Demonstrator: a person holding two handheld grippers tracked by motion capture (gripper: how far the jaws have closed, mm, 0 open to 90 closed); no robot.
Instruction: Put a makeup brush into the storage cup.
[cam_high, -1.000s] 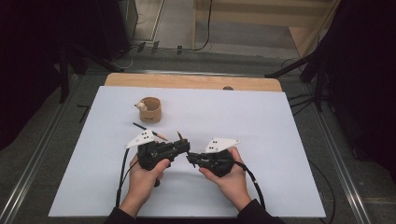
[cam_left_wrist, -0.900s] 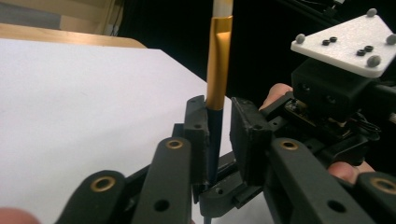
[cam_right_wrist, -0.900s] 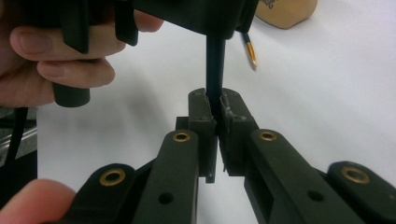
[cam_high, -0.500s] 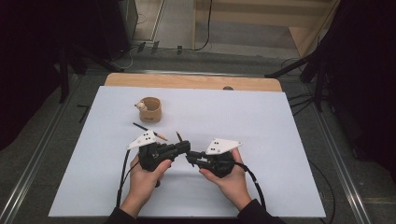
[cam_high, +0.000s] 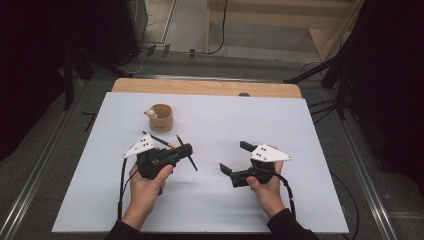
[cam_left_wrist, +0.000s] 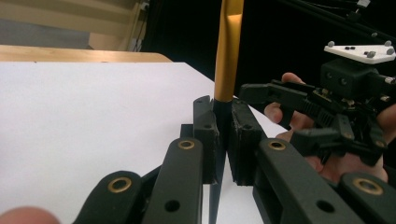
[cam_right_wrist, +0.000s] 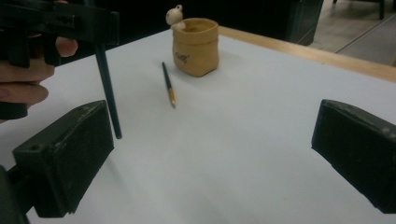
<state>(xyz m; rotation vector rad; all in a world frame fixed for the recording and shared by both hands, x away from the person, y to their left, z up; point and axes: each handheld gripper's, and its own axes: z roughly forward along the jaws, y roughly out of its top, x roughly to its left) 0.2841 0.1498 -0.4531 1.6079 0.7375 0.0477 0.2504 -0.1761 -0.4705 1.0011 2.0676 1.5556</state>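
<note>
While the left gripper is clamping one pencil between its closed jaws, the right gripper is standing apart from it at about three o'clock across the white table sheet, its jaws spread wide with nothing between them; they have just been opening. In the left gripper view the pencil is rising upright out of the pinched pads, its orange shaft above and its dark part running down through them, and the right gripper is showing just off to the side, clear of the pencil. In the right gripper view the dark end of that pencil is hanging from the left gripper with its end close to the sheet; whether it is touching cannot be told. A second pencil is lying flat on the sheet, between the left gripper and the small tan pot, which is sitting at about eleven o'clock from the left hand and looking empty as far as the pictures show. Judging from this, the work seems to be gathering the pencils into the pot, and it is looking early: one pencil is in the left gripper's sole hold, perhaps after a hand-over, but neither is in the pot. What is left would be carrying the held pencil to the pot, dropping it in, and then fetching the one lying on the sheet.
</note>
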